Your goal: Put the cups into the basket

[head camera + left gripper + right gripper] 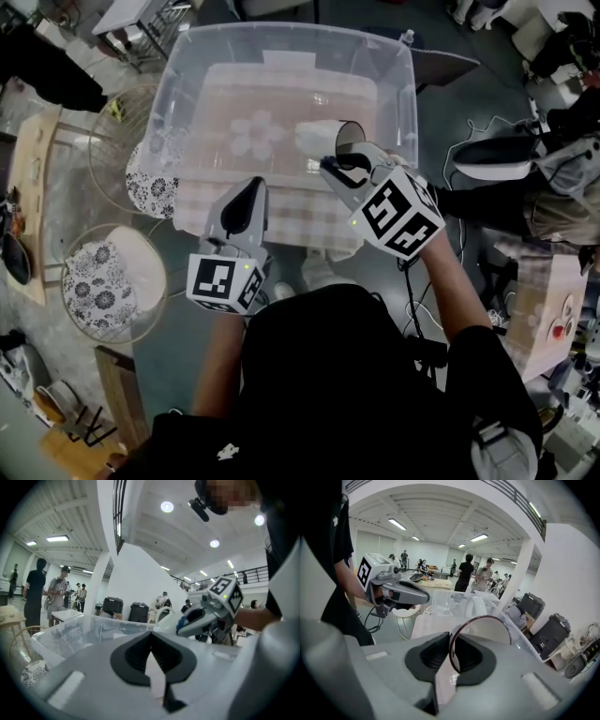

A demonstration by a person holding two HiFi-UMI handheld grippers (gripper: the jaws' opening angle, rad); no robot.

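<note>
A white cup (319, 138) with a dark rim hangs tilted over the near right part of a clear plastic bin (184, 70). My right gripper (337, 165) is shut on the cup's rim. In the right gripper view the rim of the cup (487, 629) runs between the jaws of the right gripper (452, 657). My left gripper (253, 185) is at the bin's near edge, shut, with nothing between its jaws. The left gripper view shows the left gripper (151, 651) with its pads meeting, and the cup (161, 617) and the right gripper (182, 628) beyond it. The bin stands on a checked cloth (309, 220).
Two round wire chairs with patterned cushions (101, 279) (150, 187) stand left of the table. A wooden table (26, 192) is further left. A box (546, 309) and cables (469, 127) are on the floor at the right. People (465, 576) stand in the background.
</note>
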